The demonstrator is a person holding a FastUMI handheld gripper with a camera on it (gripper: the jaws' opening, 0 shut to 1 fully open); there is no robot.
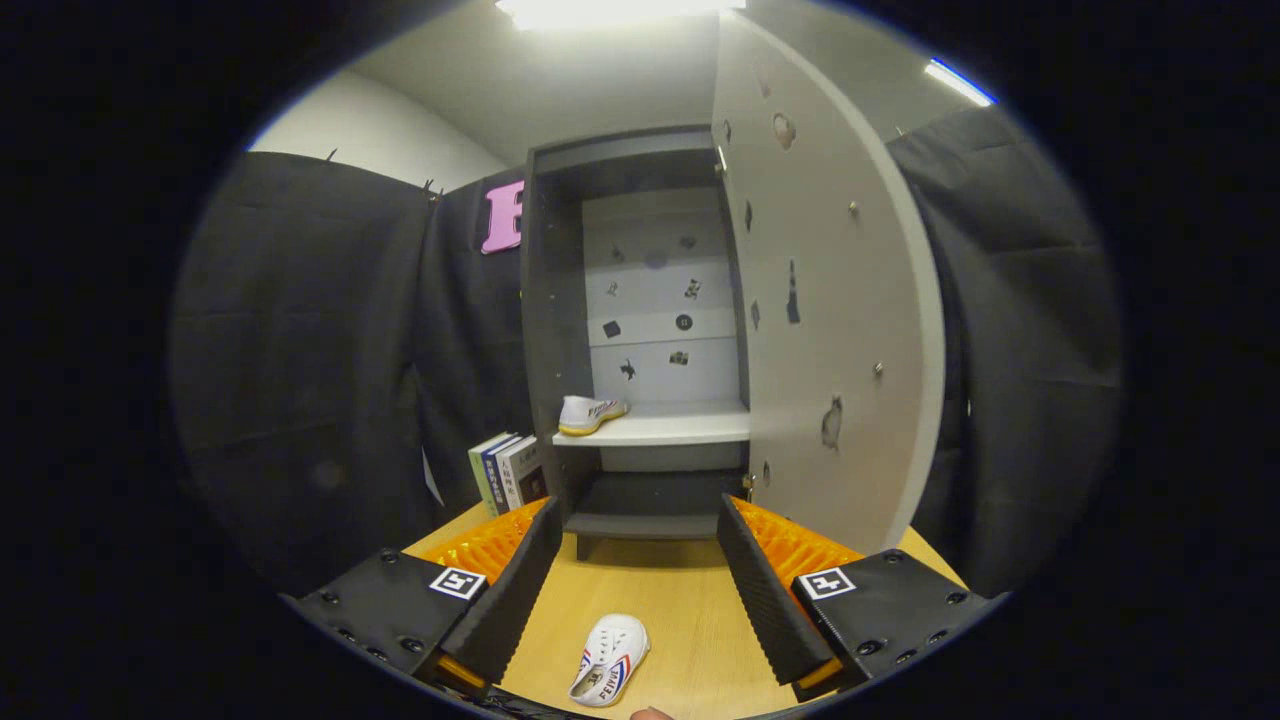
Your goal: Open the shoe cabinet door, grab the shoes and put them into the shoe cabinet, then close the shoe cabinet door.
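Observation:
A dark shoe cabinet (pixel 545 330) stands on the wooden table ahead of my fingers, its pale door (pixel 830 300) swung wide open to the right. One white shoe with a yellow sole (pixel 590 413) rests on the cabinet's white shelf (pixel 680 428), at its left end. A second white shoe with red and blue stripes (pixel 610 659) lies on the table between my fingers, close to me. My gripper (pixel 635 585) is open, with nothing held.
Several books (pixel 507 472) stand upright just left of the cabinet. Black cloth walls close in on the left and right. The wooden table (pixel 690 600) stretches from my fingers to the cabinet's foot. The open door juts toward me on the right.

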